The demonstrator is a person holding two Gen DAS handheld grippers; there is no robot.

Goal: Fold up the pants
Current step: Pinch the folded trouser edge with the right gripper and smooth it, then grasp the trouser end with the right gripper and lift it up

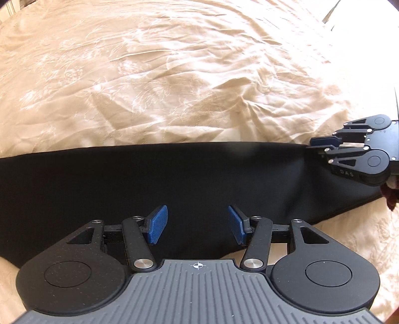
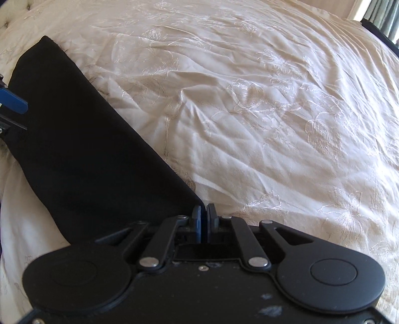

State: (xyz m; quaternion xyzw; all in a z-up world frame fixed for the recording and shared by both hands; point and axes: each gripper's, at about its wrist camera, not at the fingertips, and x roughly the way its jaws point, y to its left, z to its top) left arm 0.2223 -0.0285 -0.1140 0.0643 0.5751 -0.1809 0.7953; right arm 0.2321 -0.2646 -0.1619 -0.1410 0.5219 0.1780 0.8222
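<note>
The black pants (image 1: 174, 184) lie folded in a long flat band on the cream bedspread (image 1: 174, 74). My left gripper (image 1: 197, 224) hovers over the band's near edge. It is open, its blue pads (image 1: 157, 224) wide apart with only cloth beneath. My right gripper (image 1: 314, 145) sits at the band's far right corner. In the right wrist view the pants (image 2: 99, 162) run away to the upper left. Their near corner ends right at the right gripper (image 2: 204, 208), whose fingers stand a narrow slit apart; I see no cloth pinched in the slit.
Wrinkled embroidered bedspread (image 2: 274, 112) covers everything beyond and to the right of the pants. A tufted headboard (image 2: 15, 17) shows at the far left. A window with curtains (image 2: 381, 17) lies past the bed's far right edge. A dark red item (image 1: 391, 197) peeks in beside the right gripper.
</note>
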